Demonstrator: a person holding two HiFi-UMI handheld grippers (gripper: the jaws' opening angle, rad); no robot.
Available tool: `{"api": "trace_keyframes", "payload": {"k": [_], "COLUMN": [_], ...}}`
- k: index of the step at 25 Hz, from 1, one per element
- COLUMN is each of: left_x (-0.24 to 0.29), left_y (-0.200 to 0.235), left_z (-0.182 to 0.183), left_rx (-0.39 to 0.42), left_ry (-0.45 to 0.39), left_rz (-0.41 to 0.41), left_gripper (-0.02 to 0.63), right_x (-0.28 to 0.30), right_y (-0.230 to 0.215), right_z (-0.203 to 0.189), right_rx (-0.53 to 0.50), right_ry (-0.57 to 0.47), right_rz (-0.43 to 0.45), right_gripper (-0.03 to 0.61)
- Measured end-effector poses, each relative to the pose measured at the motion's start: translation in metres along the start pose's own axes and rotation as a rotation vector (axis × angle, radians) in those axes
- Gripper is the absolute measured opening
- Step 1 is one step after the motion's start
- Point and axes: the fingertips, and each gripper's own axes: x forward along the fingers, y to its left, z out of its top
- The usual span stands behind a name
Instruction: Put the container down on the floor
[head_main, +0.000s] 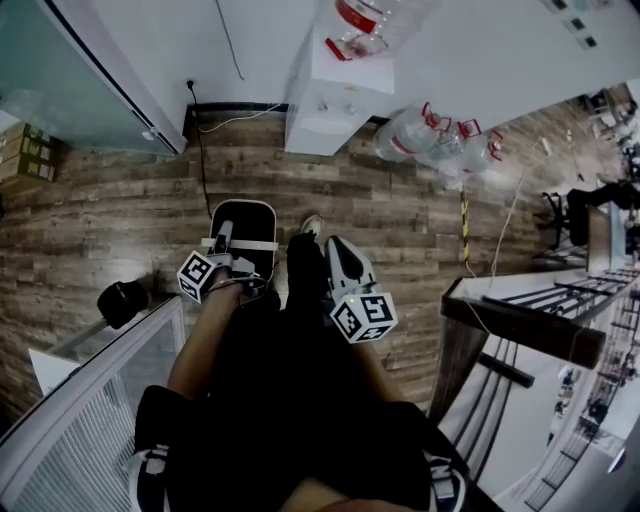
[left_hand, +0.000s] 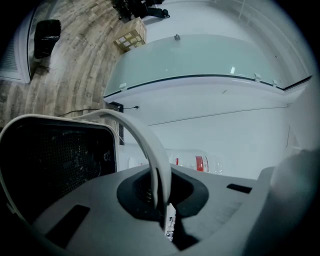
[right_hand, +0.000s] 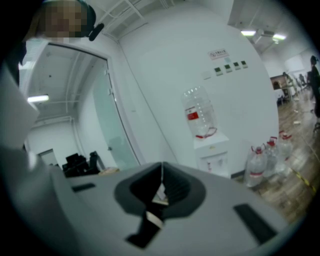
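The left tongs (left_hand: 161, 200) clamped the handle (left_hand: 146, 139) of the container (left_hand: 55, 160). It looked light and rigid; the right tongs (right_hand: 160, 192) sat closed, empty

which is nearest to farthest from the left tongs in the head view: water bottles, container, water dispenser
1. container, held by the left tongs
2. water dispenser, at the wall ahead
3. water bottles, farther right on the floor

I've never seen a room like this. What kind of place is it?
Probably an office or workplace hallway: a water cooler with a bottle on top, spare water jugs on the wooden floor beside it, and a big glass wall.
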Motion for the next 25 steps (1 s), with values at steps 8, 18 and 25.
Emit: {"api": "trace_keyframes", "payload": {"k": [8,18,25], "left_x": [0.036,0.129,0.204], "left_y": [-0.006,-0.008,-0.013], "left_z": [0.02,0.033,0.037], "left_rx": [0.013,0.041,0.057], "left_ry": [-0.017,-0.031,-0.061], "left_rz": [0.008,0.066,0.083], "left_gripper": [0.029,0.029,0.029], "right_x": [0.058,0.163,0.234], "right_y": [-0.012,-0.061,-0.099], "right_z": [0.013,0.048,0.071], "right_rx": [-0.009,-0.041,-0.067], "right_ry": [0.015,0.091,0.161], "right_rz": [0.045,0.092,0.166], "right_gripper": [0.034,0.034,0.034]}}
